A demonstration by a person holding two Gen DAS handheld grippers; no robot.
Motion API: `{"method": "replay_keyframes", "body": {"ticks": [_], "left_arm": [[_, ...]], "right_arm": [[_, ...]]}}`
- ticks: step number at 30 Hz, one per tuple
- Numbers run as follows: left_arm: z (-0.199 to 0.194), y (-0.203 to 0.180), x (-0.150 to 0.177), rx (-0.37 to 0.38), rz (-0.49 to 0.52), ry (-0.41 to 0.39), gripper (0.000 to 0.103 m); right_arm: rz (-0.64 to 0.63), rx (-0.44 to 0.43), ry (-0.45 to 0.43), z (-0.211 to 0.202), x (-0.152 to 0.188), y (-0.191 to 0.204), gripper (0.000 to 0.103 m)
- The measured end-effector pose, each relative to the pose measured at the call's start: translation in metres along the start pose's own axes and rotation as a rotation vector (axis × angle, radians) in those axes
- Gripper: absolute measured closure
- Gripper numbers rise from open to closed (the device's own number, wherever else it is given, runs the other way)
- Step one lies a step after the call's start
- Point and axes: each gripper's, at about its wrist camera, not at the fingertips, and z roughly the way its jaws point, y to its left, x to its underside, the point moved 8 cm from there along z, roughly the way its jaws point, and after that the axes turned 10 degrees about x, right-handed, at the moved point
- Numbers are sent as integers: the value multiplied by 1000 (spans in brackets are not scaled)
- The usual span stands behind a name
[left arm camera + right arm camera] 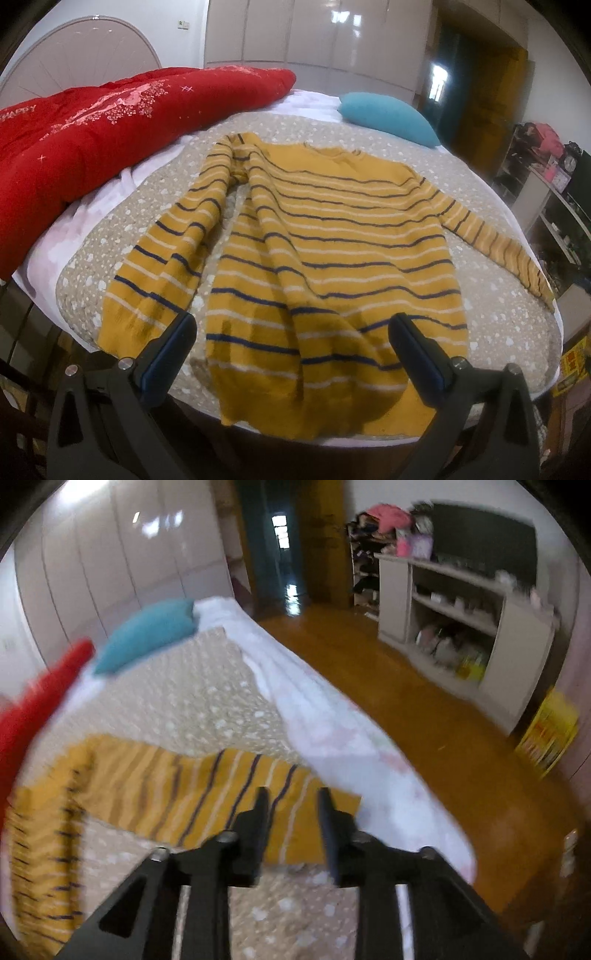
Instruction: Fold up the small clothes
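Observation:
A mustard sweater (332,236) with navy and white stripes lies flat on the bed, hem toward me. Its left sleeve (173,240) runs down beside the body; its right sleeve (491,240) stretches out to the right. My left gripper (293,319) hovers over the hem, jaws wide open and nothing between them. In the blurred right wrist view, my right gripper (293,793) is over the cuff end of the right sleeve (221,786). Its fingers stand a little apart, with a clear gap and no cloth pinched.
The sweater rests on a beige speckled bed cover (498,325). A red quilt (92,136) lies at the left and a blue pillow (388,116) at the far end. Right of the bed are the wooden floor (406,709), a white shelf unit (443,627) and a yellow box (550,731).

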Motion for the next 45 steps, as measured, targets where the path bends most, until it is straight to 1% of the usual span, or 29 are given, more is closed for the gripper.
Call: {"method": "replay_keyframes", "body": {"ticks": [2,5,7,8,10,12,14,15,16,17,18,19,20,25,27,29,32,35,36,37,40,42,44,45], "left_arm": [[2,-1,2,1,7,6,0],[6,-4,5,6,13,22,0],[6,-4,6,8,19,27,0],[6,-4,7,7,22,27,0],[7,-4,7,4,19,25,0],[6,-2,7,0,9,25,0],[6,3,7,-3,-5,23,0],[6,6,8,-8,-10,23,0],[5,9,8,-10,-11,23,0],[5,12,8,-12,-13,23,0],[4,16,8,-14,-17,21,0],[2,19,7,-18,-20,17,0],[1,23,7,-23,-25,13,0],[-8,48,0,-39,-72,-16,0],[-12,57,-2,-42,-90,-30,0],[-14,64,-4,-42,-103,-36,0],[-13,70,-3,-41,-109,-39,0],[-13,78,1,-33,-120,-43,0],[-13,80,2,-29,-122,-43,0],[-13,82,4,-25,-123,-43,0],[-15,89,10,-15,-126,-47,0],[-16,96,14,-9,-132,-50,0],[-18,104,19,4,-143,-51,0],[-18,107,21,8,-148,-52,0]], "right_arm": [[55,-110,48,1,15,-3,64],[123,-246,142,17,39,7,62],[196,-331,207,29,55,15,52],[230,-355,232,36,61,18,50],[291,-364,269,53,68,20,40],[344,-346,280,69,67,20,38],[410,-326,259,82,57,17,38],[442,-318,245,85,51,16,43],[449,-303,242,87,46,14,77],[448,-280,247,89,41,11,93],[443,-271,257,92,35,9,97],[450,-269,250,91,30,4,97],[459,-249,229,87,22,-5,97],[484,-84,101,62,-28,-54,98],[474,-72,79,52,-45,-60,98],[423,-68,60,43,-59,-48,98],[290,-54,17,26,-72,-10,98],[153,-101,7,15,-75,58,98],[104,-121,6,10,-73,85,98],[31,-150,1,3,-69,124,98],[-118,-231,5,-6,-53,217,98],[-207,-296,20,-12,-36,283,98],[-285,-373,49,-20,-13,354,98],[-309,-397,59,-23,-2,375,98]]}}
